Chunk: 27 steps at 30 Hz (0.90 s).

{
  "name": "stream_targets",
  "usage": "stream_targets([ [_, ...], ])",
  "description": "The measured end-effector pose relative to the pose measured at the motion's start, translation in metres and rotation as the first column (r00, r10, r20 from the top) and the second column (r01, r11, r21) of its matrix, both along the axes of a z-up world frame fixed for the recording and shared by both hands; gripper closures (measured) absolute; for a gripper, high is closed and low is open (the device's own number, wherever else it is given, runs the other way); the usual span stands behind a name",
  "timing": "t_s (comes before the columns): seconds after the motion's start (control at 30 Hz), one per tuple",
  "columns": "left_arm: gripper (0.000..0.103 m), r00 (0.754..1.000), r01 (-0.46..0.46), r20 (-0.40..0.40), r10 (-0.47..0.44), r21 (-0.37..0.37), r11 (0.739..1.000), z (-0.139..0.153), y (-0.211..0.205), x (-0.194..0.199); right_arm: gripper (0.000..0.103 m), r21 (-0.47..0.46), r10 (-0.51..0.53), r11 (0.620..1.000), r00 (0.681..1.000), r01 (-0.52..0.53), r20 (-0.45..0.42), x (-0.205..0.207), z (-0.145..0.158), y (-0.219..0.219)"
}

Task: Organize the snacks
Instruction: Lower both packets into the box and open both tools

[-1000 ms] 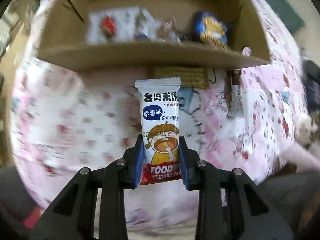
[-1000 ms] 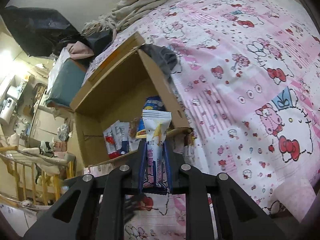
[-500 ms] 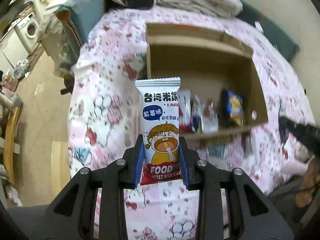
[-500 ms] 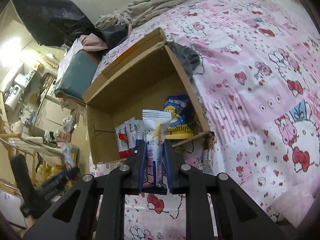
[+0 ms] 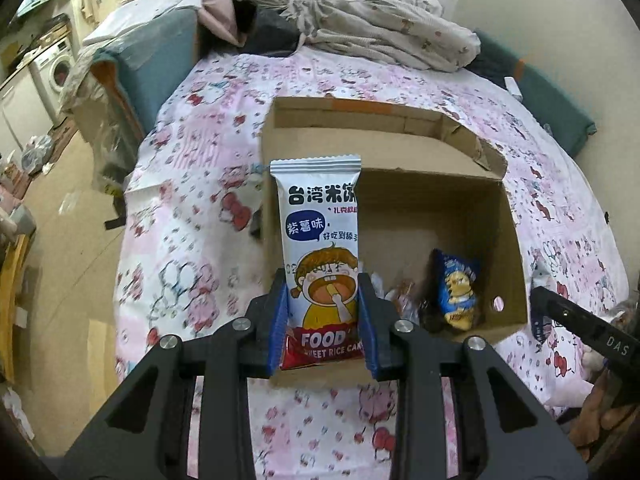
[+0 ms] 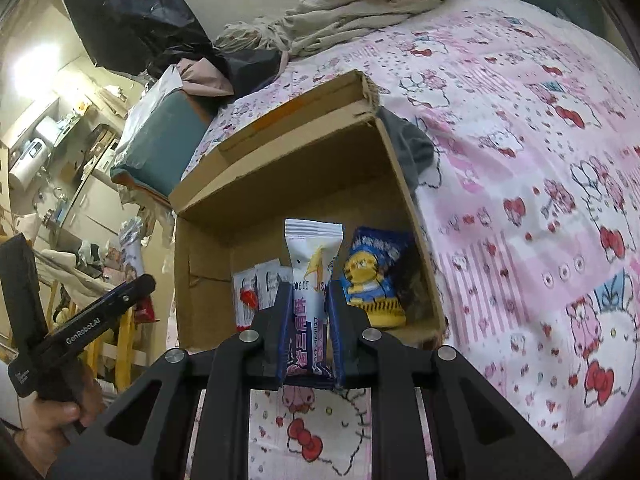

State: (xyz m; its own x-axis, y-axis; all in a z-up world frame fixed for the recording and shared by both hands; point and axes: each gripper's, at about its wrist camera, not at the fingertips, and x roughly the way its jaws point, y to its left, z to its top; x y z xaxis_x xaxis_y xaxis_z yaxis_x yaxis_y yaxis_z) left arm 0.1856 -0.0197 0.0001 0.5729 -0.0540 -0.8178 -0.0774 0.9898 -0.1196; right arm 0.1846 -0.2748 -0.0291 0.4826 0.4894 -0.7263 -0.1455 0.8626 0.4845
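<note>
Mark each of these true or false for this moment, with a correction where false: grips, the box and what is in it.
1. The left gripper is shut on a rice cake packet with a cartoon child on it. True.
2. The right gripper is empty. False: it is shut on a narrow white and purple snack packet.
3. The cardboard box stands on a bedsheet with a pink cartoon print. True.
4. The box holds nothing. False: a blue snack bag and a few white packets lie inside.
5. The blue snack bag lies outside the box, on the sheet. False: it is inside, against the right-hand wall in the right wrist view.
</note>
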Motion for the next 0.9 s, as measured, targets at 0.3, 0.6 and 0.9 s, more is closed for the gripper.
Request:
stream_targets([
  [0.3,0.075,1.0,0.026,0.014,-0.025,-0.026,0.999,-0.029,-0.002,0.017,0.085,-0.05,0.032,0.998,0.999,-0.033,-0.018,0.025,-0.02,0.023],
  [0.6,0.074,1.0,0.01,-0.011,-0.011,-0.032,0.999,-0.04,0.001,0.019,0.084,-0.075,0.067,0.995,0.997,-0.07,-0.047,0.025,-0.032,0.04],
  [0.9,0.07,1.0,0.005,0.008,-0.005,-0.032,0.999,-0.038,0.003,0.015,0.081,-0.05,0.053,0.997,0.997,-0.056,-0.06,0.029,-0.034,0.038],
])
